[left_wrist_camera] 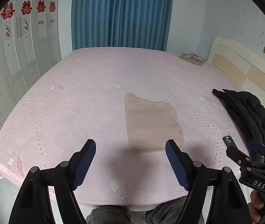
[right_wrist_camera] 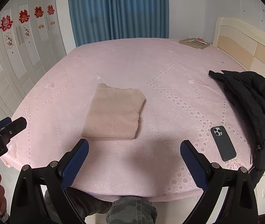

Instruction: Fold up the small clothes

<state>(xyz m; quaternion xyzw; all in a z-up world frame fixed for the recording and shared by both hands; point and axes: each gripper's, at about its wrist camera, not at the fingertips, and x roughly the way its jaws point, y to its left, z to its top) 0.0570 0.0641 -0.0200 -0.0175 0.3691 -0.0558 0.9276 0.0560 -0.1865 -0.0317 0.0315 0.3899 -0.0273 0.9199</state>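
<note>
A beige ribbed knit garment (left_wrist_camera: 151, 125) lies folded into a neat rectangle on the pink bed (left_wrist_camera: 76, 112). It also shows in the right wrist view (right_wrist_camera: 113, 113), left of centre. My left gripper (left_wrist_camera: 130, 147) is open and empty, held above the bed's near edge, just short of the garment. My right gripper (right_wrist_camera: 134, 147) is open and empty, also just short of the garment's near edge. Each gripper shows at the edge of the other's view: the right one (left_wrist_camera: 248, 160), the left one (right_wrist_camera: 7, 128).
A black puffer jacket (right_wrist_camera: 252, 100) lies at the bed's right side by the headboard (right_wrist_camera: 248, 44). A dark phone (right_wrist_camera: 223, 142) lies face down near the jacket. A flat box (right_wrist_camera: 195, 43) sits at the far right corner. Wardrobes (right_wrist_camera: 11, 56) stand on the left.
</note>
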